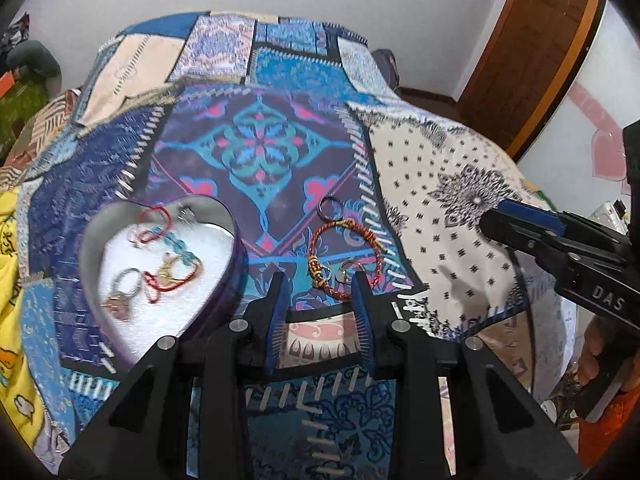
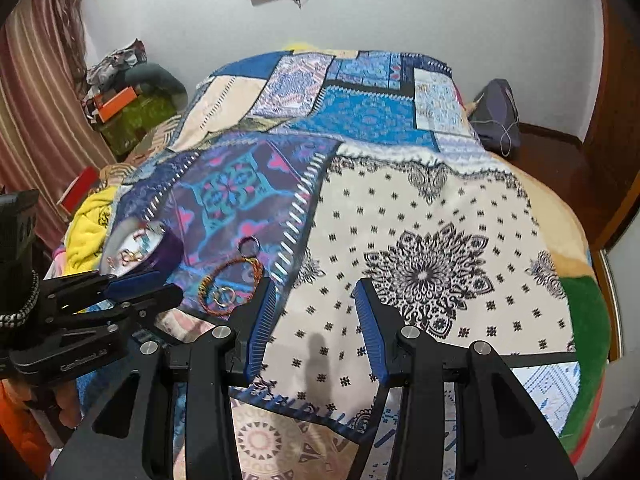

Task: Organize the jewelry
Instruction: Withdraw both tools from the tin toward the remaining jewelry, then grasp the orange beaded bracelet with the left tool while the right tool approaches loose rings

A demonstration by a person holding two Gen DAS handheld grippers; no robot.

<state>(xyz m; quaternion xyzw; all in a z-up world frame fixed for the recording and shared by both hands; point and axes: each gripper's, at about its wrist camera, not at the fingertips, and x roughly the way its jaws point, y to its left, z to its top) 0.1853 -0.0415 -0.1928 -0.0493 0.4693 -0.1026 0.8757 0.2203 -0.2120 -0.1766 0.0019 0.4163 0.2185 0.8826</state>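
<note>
Lying on the bed's patchwork quilt (image 1: 440,168), the braided bracelet (image 1: 345,258) is just beside the heart-shaped box (image 1: 236,256) of jewelry. The left gripper (image 1: 320,284) fingers stand apart, empty, just above it. The right gripper (image 2: 316,292) fingers are also apart, empty.

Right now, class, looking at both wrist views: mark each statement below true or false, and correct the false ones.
1. The heart box holds several pieces of jewelry. True.
2. The braided bracelet lies inside the box. False: it lies on the quilt, right of the box.
3. The left gripper holds nothing. True.
4. The right gripper grips the dark ring. False: its jaws are empty, over the quilt's white patch.
5. The dark ring lies beyond the bracelet. True.
</note>
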